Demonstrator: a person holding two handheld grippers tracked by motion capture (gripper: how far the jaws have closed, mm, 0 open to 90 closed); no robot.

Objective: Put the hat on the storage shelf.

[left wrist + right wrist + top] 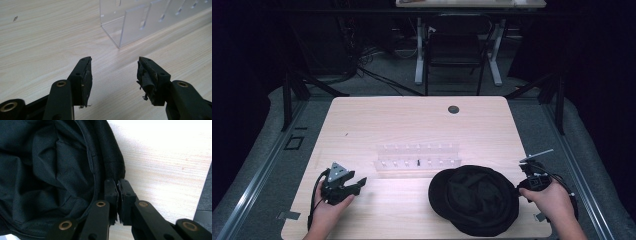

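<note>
A black fabric hat (474,200) lies on the table's front right, its inside facing up. My right gripper (520,187) is at the hat's right edge. In the right gripper view its jaws (117,183) stand pressed together on the rim of the hat (50,170). At the front left, my left gripper (358,183) rests low over the bare wood, pointing right. The left gripper view shows it open (113,72) with nothing between the pads.
A clear acrylic rack (417,156) with two slotted rows stands mid-table, just beyond the hat and ahead of the left gripper (140,22). A round cable hole (453,109) sits near the far edge. The table's right edge (200,195) is close to my right gripper.
</note>
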